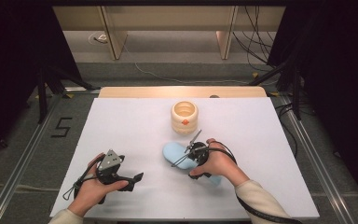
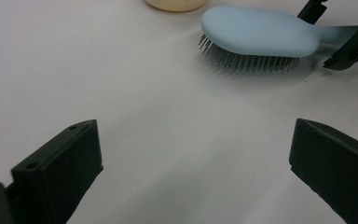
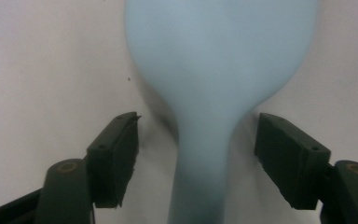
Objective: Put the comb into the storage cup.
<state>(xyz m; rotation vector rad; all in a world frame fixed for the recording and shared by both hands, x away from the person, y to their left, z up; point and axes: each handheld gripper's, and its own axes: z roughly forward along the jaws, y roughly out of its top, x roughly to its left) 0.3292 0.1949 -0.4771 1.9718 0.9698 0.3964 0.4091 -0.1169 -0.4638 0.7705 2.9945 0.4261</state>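
Observation:
A light blue hairbrush (image 1: 171, 152) lies bristles down on the white table (image 1: 121, 126), with its head toward the left. In the right gripper view its narrow neck (image 3: 200, 154) runs between the two black jaws. My right gripper (image 1: 187, 150) straddles that neck, open, with a gap showing on each side of the handle. The brush head (image 2: 261, 30) and its grey bristles also show in the left gripper view, with the right gripper's fingertips (image 2: 349, 49) just past it. My left gripper (image 1: 135, 179) rests near the front left, open and with nothing in it (image 2: 196, 172).
A cream ribbed cup (image 1: 184, 116) with an orange dot stands upright just behind the brush; its base (image 2: 175, 4) shows in the left gripper view. A wooden strip (image 1: 182, 91) borders the table's far edge. Cables trail from both grippers.

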